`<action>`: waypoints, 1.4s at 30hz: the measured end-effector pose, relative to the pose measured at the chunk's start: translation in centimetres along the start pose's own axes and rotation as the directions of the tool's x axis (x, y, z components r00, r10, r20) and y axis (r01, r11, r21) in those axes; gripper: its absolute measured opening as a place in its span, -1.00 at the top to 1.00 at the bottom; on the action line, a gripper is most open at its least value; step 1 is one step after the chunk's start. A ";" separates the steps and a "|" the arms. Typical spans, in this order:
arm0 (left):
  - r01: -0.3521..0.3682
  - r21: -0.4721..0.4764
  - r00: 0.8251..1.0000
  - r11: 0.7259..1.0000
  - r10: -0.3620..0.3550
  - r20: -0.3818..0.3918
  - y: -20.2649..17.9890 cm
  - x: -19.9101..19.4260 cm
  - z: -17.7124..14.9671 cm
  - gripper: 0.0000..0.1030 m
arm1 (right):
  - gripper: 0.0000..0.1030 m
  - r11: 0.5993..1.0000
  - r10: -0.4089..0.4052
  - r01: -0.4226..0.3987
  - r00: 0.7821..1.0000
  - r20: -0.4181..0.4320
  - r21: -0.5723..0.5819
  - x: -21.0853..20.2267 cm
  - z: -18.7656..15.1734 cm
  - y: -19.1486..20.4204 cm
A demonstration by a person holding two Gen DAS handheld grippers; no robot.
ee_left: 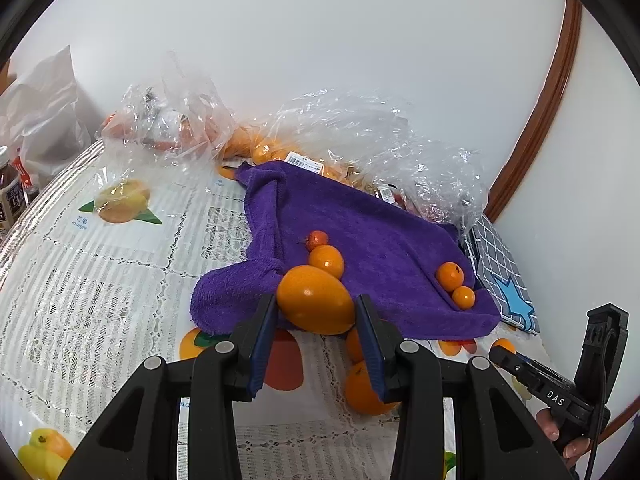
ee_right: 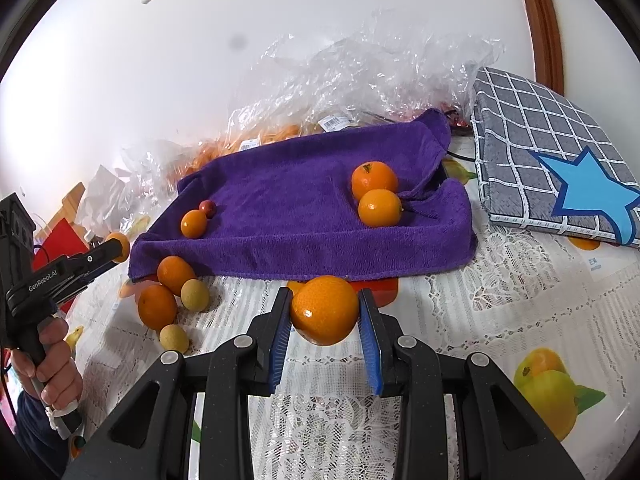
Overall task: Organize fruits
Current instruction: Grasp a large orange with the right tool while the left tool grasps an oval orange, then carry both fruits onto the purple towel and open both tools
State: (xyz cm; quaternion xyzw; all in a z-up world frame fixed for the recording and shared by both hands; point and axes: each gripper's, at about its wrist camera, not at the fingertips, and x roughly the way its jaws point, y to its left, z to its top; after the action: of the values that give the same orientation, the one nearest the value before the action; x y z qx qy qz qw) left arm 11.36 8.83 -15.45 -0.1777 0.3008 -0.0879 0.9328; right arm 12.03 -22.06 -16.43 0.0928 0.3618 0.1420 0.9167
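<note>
My left gripper (ee_left: 315, 301) is shut on an oval orange fruit (ee_left: 308, 292), held over the near edge of the purple towel (ee_left: 380, 232). On the towel lie a small red fruit (ee_left: 317, 239), an orange (ee_left: 327, 261) and two more oranges (ee_left: 449, 276) at its right edge. My right gripper (ee_right: 326, 294) is shut on a round orange (ee_right: 324, 314) just in front of the towel (ee_right: 300, 216). Two oranges (ee_right: 157, 306) and two pale yellow fruits (ee_right: 195, 295) lie on the tablecloth at the towel's left corner.
Crumpled clear plastic bags (ee_left: 360, 128) with more fruit lie behind the towel against the white wall. A grey checked cloth with a blue star (ee_right: 560, 160) sits to the right. A bottle (ee_left: 8, 188) stands at the far left. A hand (ee_right: 56, 364) grips the left gripper's handle.
</note>
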 end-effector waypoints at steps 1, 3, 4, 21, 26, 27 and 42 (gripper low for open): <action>0.001 0.001 1.000 1.000 -0.001 0.001 0.0 0.0 0.0 0.26 | 0.37 1.000 0.002 -0.002 1.000 0.002 0.001 -0.1 0.0 0.0; 0.002 0.004 1.000 1.000 -0.002 0.003 -0.1 -0.1 0.0 0.26 | 0.37 1.000 0.006 -0.006 1.000 0.007 0.005 -0.2 0.0 -0.1; 0.002 0.004 1.000 1.000 -0.002 0.004 -0.1 -0.1 0.0 0.26 | 0.37 1.000 0.007 -0.007 1.000 0.010 0.007 -0.3 0.0 -0.1; -0.032 0.004 0.999 0.999 0.032 0.009 0.1 0.2 0.6 0.26 | 0.37 0.998 0.028 -0.024 0.997 0.068 -0.066 -0.8 4.2 1.3; -0.032 0.032 0.999 0.999 0.031 0.027 -0.8 0.5 2.4 0.26 | 0.37 0.994 0.038 -0.031 0.997 0.067 -0.102 0.7 6.3 2.0; -0.033 0.041 0.999 0.999 0.032 0.032 -1.0 0.7 2.8 0.26 | 0.37 0.993 0.040 -0.033 0.997 0.065 -0.109 1.1 6.6 2.1; -0.078 0.019 0.996 0.997 0.079 -0.044 -1.1 7.4 5.2 0.26 | 0.37 0.989 0.036 -0.039 0.999 -0.023 -0.141 6.8 6.9 2.4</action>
State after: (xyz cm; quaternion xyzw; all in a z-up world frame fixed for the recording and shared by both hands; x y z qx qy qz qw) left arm 20.36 7.26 -15.06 -0.1558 0.3276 -0.0575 0.9301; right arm 21.08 -18.00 -15.12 0.0331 0.3584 0.1856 0.9143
